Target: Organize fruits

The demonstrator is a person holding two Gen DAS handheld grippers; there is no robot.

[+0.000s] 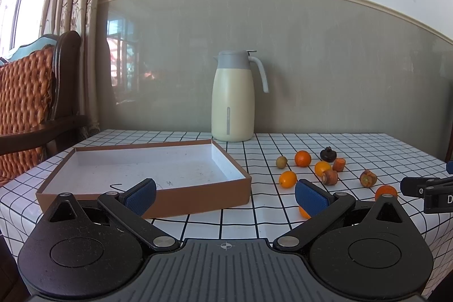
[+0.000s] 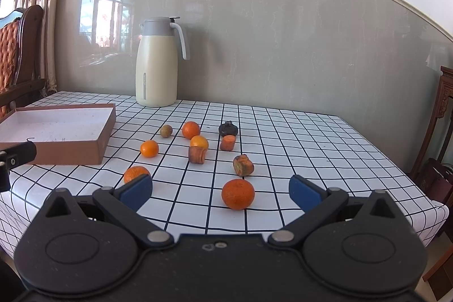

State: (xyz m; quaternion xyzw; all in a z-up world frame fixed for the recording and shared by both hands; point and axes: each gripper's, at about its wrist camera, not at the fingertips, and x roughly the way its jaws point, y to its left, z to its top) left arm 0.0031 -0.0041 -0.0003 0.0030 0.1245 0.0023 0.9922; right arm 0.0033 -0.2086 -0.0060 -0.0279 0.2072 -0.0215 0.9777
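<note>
The black left gripper with blue pads and its right twin both hover level, jaws spread wide.

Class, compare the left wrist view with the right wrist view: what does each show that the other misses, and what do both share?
Left only: the whole cardboard box, all four walls, nothing inside it. Right only: the carved wooden chair past the table's right end, and the nearest orange unobstructed. Both: the cream thermos jug, the dark mangosteen, scattered oranges, carrot chunks, the checked tablecloth, and both open hand-held grippers.
</note>
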